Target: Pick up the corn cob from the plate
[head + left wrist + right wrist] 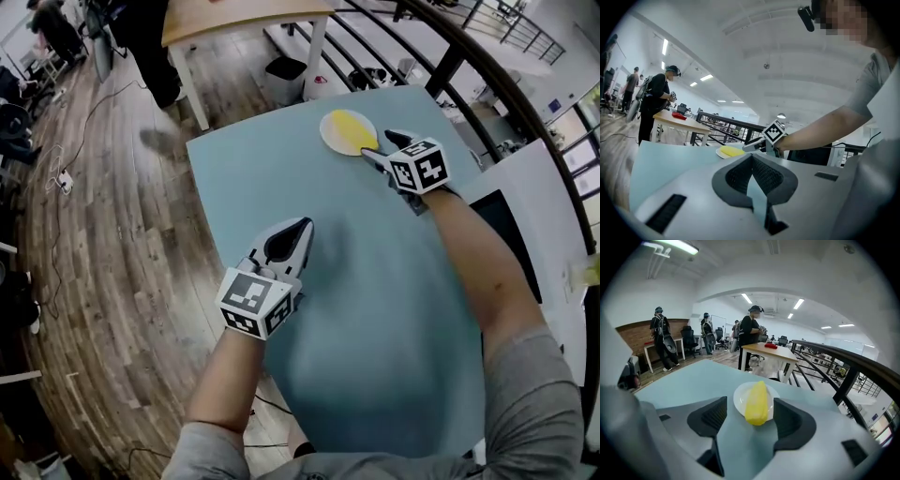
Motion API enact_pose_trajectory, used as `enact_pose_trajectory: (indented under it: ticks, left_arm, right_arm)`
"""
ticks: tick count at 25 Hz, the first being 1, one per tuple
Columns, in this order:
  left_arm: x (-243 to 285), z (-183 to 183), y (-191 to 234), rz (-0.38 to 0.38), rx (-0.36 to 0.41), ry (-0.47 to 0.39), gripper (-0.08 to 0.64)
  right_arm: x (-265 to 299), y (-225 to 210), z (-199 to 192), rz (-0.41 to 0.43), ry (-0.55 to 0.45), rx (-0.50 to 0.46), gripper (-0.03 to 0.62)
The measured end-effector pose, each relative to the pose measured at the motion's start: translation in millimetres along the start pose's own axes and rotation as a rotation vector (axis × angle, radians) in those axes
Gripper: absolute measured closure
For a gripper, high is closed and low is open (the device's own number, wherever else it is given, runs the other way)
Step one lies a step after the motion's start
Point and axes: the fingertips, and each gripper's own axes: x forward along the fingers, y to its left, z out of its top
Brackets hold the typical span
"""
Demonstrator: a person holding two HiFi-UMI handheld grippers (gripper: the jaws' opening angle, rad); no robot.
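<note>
Head view: right gripper point(382, 147) outstretched near corn cob point(351, 131), jaws apart; left gripper point(299, 229) closed.

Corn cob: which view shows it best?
Right gripper view: the corn cob lies close and whole on its white plate, framed untouched between the open jaws of the right gripper. Head view shows it small, at that gripper's tips. Left gripper view shows only a distant yellow sliver.

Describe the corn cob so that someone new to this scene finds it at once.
Find the light blue table; near its far edge sits one white plate. The corn cob lies on that plate, just beyond the right gripper. It is the only bright yellow thing on the table, a stubby rounded bar against the white plate.
</note>
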Motion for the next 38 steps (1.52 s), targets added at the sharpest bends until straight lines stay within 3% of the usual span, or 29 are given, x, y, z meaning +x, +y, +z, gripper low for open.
enact_pose_trajectory:
  ticks: [4, 11, 17, 18, 19, 25, 32, 38]
  left_arm:
    - [10, -10, -2, -0.001, 0.0, 0.001, 0.541]
    - [20, -20, -14, -0.045, 0.001, -0.012, 0.541]
    - [14, -28, -2, -0.035, -0.03, -0.016, 0.541]
    - [14, -31, -1, -0.035, -0.035, -0.012, 0.541]
    - [15, -33, -2, -0.036, -0.037, -0.009, 0.541]
    - [20, -36, 2, -0.039, -0.038, -0.016, 0.541]
    - [23, -13, 23, -0.015, 0.015, -0.021, 0.541]
    - [36, 36, 39, -0.005, 0.057, -0.022, 0.541]
  right_arm:
    - [27, -9, -12, -0.012, 0.025, -0.021, 0.279]
    - [60, -23, -7, -0.022, 0.027, 0.024, 0.272]
    - [78, -27, -10, -0.052, 0.105, 0.011, 0.273]
    - [81, -26, -14, -0.048, 0.126, 0.003, 0.279]
    - [82, -26, -18, -0.044, 0.144, -0.004, 0.328]
    - [80, -33, -23, -0.056, 0.156, 0.08, 0.336]
    - [61, -28, 10, -0.081, 0.099, 0.05, 0.336]
    - [6, -43, 72, -0.14, 0.037, 0.023, 0.336]
